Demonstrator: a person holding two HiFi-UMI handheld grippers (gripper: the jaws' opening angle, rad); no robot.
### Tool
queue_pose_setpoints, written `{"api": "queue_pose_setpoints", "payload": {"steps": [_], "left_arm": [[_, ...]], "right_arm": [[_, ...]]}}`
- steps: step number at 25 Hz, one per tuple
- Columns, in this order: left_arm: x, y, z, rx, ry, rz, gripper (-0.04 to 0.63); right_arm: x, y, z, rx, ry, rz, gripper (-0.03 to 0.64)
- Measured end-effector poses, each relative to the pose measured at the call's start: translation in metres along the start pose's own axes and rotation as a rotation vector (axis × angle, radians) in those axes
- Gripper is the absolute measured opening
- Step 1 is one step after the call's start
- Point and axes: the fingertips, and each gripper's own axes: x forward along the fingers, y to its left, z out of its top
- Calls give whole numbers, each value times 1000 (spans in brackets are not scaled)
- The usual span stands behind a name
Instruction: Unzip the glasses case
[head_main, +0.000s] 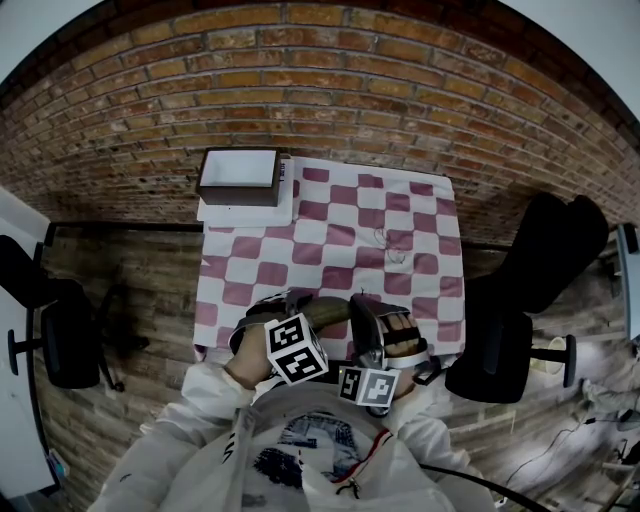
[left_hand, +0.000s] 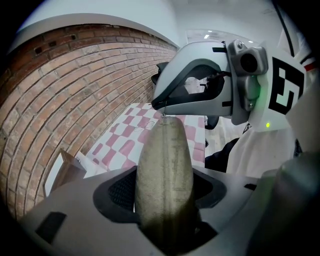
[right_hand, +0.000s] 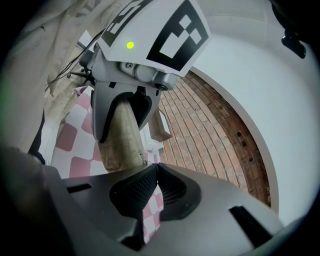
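Note:
An olive fabric glasses case (head_main: 325, 312) is held off the table's near edge between the two grippers. My left gripper (head_main: 296, 306) is shut across the case's body; in the left gripper view the case (left_hand: 165, 170) fills the gap between the jaws of the left gripper (left_hand: 165, 192). My right gripper (head_main: 357, 308) meets the case's far end. In the right gripper view the right gripper (right_hand: 150, 166) has its jaws pressed together on the small zipper pull (right_hand: 145, 161) at the tip of the case (right_hand: 125, 135). The zipper line along the case looks closed.
The table carries a pink-and-white checked cloth (head_main: 330, 230). A brown box with a white inside (head_main: 240, 175) stands at its far left corner. A thin wire-like item (head_main: 390, 245) lies mid-right. Black chairs stand at the right (head_main: 510, 350) and at the left (head_main: 60, 330).

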Motion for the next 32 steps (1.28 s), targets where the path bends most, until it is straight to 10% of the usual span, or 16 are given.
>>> {"api": "queue_pose_setpoints", "payload": {"steps": [32], "left_arm": [[-3, -4, 3, -117, -160, -110, 291]], "right_arm": [[0, -5, 6, 222, -103, 160, 21]]}}
